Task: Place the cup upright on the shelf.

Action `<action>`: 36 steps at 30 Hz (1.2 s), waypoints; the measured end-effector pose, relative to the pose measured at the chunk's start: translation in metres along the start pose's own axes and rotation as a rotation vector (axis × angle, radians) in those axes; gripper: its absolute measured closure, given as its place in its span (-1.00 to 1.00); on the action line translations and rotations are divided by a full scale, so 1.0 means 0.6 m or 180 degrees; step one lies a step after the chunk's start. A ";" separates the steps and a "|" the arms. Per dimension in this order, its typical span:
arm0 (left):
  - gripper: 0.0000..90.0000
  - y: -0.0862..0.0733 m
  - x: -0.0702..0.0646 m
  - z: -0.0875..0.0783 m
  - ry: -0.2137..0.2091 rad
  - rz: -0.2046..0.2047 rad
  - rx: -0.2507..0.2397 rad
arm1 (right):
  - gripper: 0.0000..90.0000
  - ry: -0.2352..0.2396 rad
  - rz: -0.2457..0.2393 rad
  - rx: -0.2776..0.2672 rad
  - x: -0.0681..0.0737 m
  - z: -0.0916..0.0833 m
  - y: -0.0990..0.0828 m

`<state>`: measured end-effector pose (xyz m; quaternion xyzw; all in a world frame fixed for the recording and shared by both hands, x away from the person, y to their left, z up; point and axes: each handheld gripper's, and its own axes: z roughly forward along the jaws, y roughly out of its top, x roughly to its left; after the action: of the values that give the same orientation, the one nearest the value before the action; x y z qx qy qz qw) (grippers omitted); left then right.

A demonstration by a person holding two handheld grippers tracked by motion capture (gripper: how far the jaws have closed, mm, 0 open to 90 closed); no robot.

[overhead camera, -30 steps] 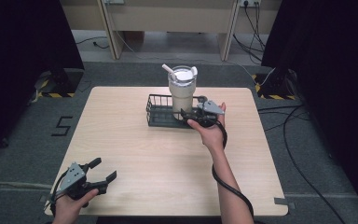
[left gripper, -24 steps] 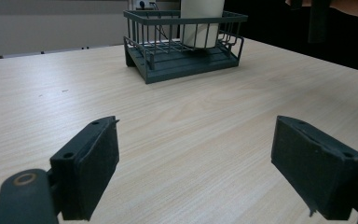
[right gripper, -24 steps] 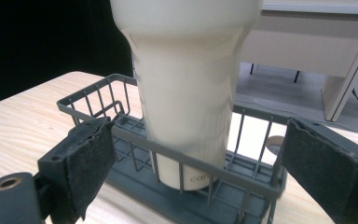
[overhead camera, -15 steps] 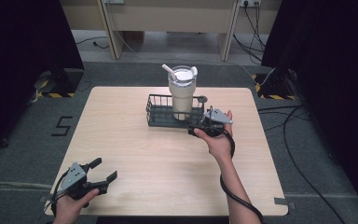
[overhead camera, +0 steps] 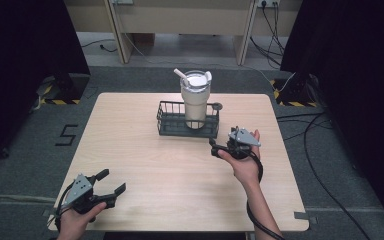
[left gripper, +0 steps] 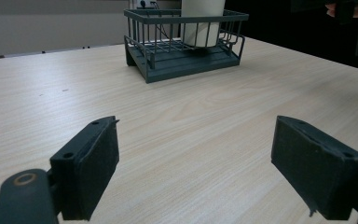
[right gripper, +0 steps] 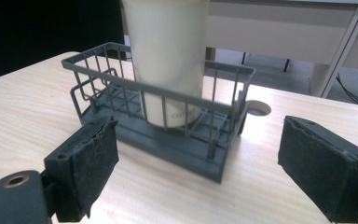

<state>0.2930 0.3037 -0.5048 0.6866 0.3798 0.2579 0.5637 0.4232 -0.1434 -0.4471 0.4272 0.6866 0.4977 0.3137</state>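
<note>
Backing off from the wire basket (overhead camera: 187,120), the right gripper (overhead camera: 219,149) hangs empty — fingers spread. Tumbler (overhead camera: 195,97) stands inside it, likely placed; the left gripper (overhead camera: 111,182) idles, fingers apart.

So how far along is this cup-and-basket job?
Looks done: the cream tumbler stands upright inside the wire basket. In hand: nothing; the right gripper sits open just in front of the basket, and the left gripper rests open near the table's front edge. Little seems left, perhaps only pulling the hands away.
</note>
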 end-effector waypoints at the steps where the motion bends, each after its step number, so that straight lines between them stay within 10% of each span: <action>1: -0.68 0.000 0.000 0.000 0.0002 0.0002 0.0001 | -0.72 -0.0003 0.0021 0.0002 0.000 -0.005 -0.003; 36: -0.68 0.000 0.000 -0.001 0.0027 0.0005 0.0002 | -0.69 -0.0240 0.0119 0.0196 -0.023 -0.100 -0.084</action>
<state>0.2926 0.3042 -0.5049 0.6860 0.3817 0.2612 0.5617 0.3639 -0.1875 -0.4762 0.4678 0.6811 0.4657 0.3167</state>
